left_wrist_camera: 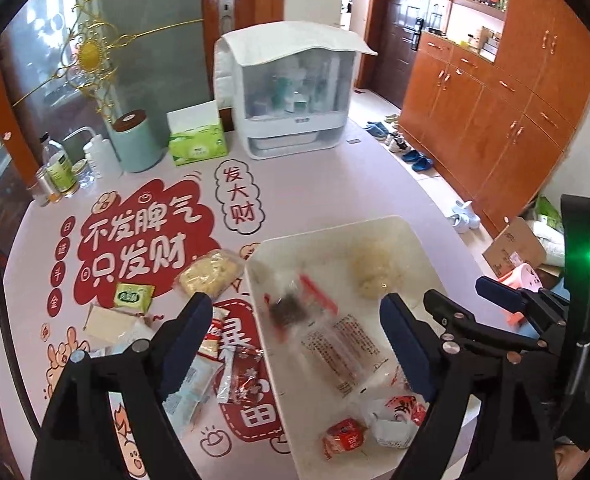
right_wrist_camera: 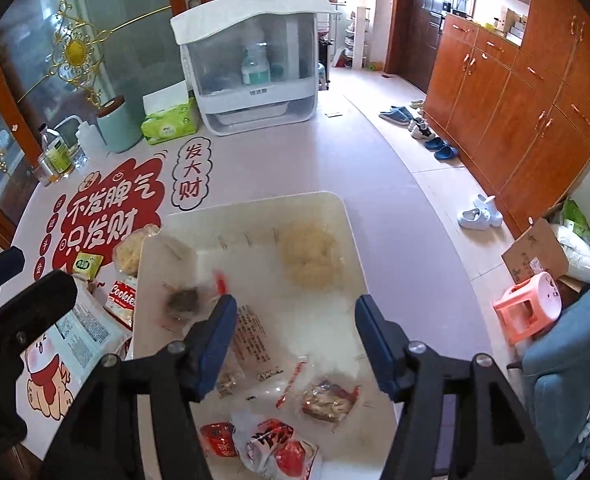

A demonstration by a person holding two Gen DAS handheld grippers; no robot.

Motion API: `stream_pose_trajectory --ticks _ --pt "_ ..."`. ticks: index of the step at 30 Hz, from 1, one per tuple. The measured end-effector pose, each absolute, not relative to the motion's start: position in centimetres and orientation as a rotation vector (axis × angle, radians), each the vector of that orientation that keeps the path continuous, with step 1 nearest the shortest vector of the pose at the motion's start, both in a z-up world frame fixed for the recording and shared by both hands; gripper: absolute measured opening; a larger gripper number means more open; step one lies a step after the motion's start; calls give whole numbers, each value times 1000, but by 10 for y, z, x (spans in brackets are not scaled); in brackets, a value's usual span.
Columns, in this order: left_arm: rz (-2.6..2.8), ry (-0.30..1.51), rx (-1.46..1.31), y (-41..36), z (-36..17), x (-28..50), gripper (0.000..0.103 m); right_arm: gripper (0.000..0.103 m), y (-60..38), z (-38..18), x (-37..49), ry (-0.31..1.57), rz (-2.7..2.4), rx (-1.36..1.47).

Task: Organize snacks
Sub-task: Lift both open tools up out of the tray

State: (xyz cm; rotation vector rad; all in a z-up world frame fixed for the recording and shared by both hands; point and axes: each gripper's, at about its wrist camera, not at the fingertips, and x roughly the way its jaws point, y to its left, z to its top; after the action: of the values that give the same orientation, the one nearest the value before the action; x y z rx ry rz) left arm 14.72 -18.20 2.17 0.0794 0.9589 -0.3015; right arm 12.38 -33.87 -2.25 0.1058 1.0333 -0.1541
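Note:
A white tray (left_wrist_camera: 335, 228) (right_wrist_camera: 255, 204) lies on the pink printed table. Above it my left gripper (left_wrist_camera: 295, 340) hangs open with nothing between its fingers. My right gripper (right_wrist_camera: 295, 336) hangs open and empty beside it, also over the tray. In the tray lie a pale yellow crisp snack (left_wrist_camera: 371, 272) (right_wrist_camera: 311, 256), a dark snack in clear wrap (left_wrist_camera: 291, 308) (right_wrist_camera: 183, 300), a clear printed packet (left_wrist_camera: 339, 348) (right_wrist_camera: 255, 344), a small red packet (left_wrist_camera: 343, 440) (right_wrist_camera: 217, 438) and a red-and-white pack (right_wrist_camera: 275, 448). Left of the tray sit a yellow snack pack (left_wrist_camera: 211, 272), a green packet (left_wrist_camera: 133, 296) and a cookies pack (right_wrist_camera: 123, 300).
At the table's far side stand a white storage box (left_wrist_camera: 295, 92), a green tissue box (left_wrist_camera: 197, 140), a mint canister (left_wrist_camera: 135, 140) and bottles (left_wrist_camera: 59, 168). The table edge runs close to the tray's right. Beyond it are a pink stool (right_wrist_camera: 527, 312), a cardboard box (right_wrist_camera: 535, 256) and shoes.

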Motion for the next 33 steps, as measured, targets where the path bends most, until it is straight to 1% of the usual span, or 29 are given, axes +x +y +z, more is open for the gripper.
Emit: stream_pose_trajectory --ticks 12,18,21,25,30,33 --pt "-193 921 64 -129 40 131 85 62 -301 1 117 979 -100 67" --pt "-123 870 42 -80 68 123 86 62 -280 34 107 915 -94 36" --pt "-70 821 28 -49 89 120 91 62 -270 53 101 862 -94 12" --pt "-19 774 7 -11 110 120 92 62 -255 75 94 799 -76 5" --pt "10 737 -3 29 125 116 92 62 -225 90 93 757 -34 -23" --pt "30 724 7 50 125 117 93 62 -202 89 97 763 7 -40"
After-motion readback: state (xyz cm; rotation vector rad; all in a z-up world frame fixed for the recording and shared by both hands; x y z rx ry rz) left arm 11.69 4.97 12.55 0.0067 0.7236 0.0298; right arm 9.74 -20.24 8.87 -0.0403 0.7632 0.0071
